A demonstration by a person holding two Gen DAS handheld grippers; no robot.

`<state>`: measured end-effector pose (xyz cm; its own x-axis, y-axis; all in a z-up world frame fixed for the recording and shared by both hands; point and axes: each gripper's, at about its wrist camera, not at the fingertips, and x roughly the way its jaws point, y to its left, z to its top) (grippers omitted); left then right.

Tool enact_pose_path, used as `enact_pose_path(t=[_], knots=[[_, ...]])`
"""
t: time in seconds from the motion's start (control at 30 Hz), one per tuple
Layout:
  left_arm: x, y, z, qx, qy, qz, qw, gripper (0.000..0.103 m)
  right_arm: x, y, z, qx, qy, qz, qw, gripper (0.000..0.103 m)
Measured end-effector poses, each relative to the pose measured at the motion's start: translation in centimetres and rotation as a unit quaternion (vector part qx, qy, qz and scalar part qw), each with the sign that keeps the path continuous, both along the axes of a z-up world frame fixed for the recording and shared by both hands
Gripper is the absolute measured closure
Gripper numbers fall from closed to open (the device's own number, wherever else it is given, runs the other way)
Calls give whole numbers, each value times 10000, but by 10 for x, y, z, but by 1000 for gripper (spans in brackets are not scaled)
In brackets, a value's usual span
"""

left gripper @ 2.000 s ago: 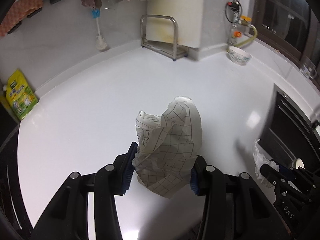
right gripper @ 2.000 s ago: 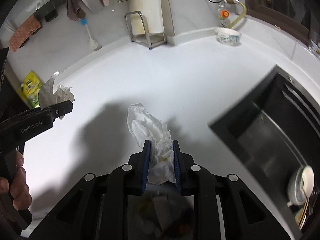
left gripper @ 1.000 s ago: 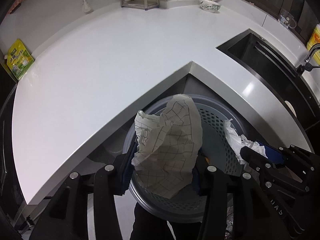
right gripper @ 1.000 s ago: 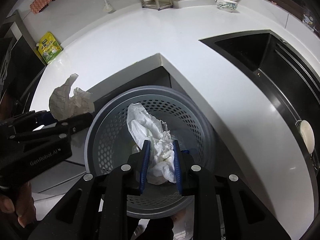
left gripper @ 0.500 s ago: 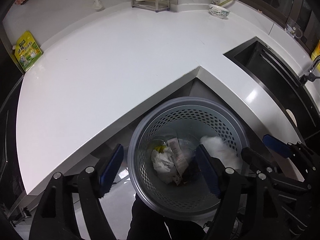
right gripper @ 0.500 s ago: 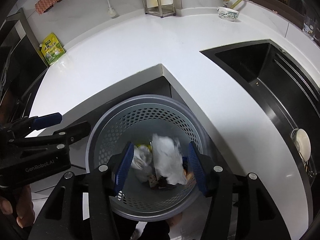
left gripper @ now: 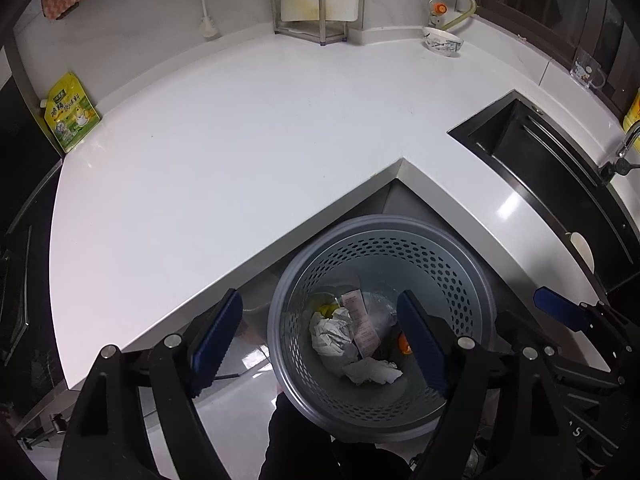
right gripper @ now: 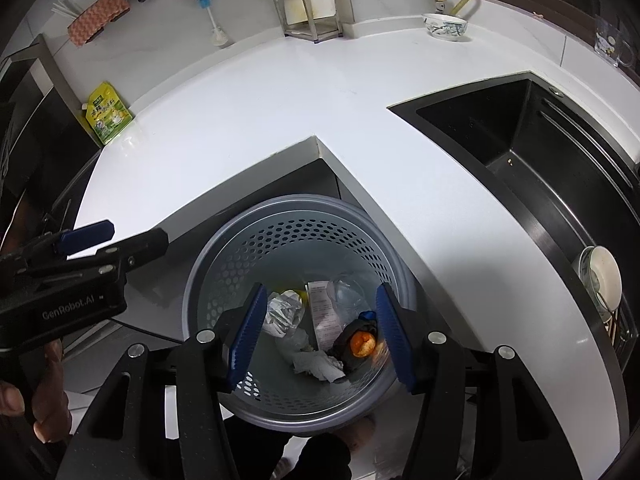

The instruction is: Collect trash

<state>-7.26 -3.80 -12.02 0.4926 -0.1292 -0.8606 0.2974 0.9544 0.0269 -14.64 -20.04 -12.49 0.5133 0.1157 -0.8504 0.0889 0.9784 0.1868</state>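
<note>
A grey perforated trash basket (left gripper: 460,280) stands on the floor below the inner corner of the white counter (left gripper: 240,128); it also shows in the right wrist view (right gripper: 240,248). Inside lie the checked crumpled paper (left gripper: 330,330) (right gripper: 285,312), a white tissue (left gripper: 372,372) (right gripper: 318,366), a receipt (left gripper: 362,322) and an orange peel (right gripper: 362,343). My left gripper (left gripper: 320,336) is open and empty above the basket's left rim. My right gripper (right gripper: 320,336) is open and empty over the basket. The left gripper also shows in the right wrist view (right gripper: 112,240).
A black sink (right gripper: 540,152) is set in the counter at the right, with a dish (right gripper: 600,276) in it. A yellow-green pouch (left gripper: 70,116), a bottle brush (left gripper: 206,12), a metal rack (left gripper: 308,12) and a bowl (left gripper: 442,42) stand along the back wall.
Both grippers carried their paper from the counter to above the basket, opened and dropped it in. Since half a second ago both have drawn back a little and the paper has settled.
</note>
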Motion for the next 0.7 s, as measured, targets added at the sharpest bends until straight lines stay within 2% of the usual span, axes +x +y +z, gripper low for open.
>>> enact_pose_path(t=[0.5,0.7], knots=[[-3,0,11,0,-175,26,9998,20,-1,5,10,-23,-98,98,9999,47],[-3,1,13,-5,-207,44,9998,13,-1,5,11,-29,-115,111,9999,47]])
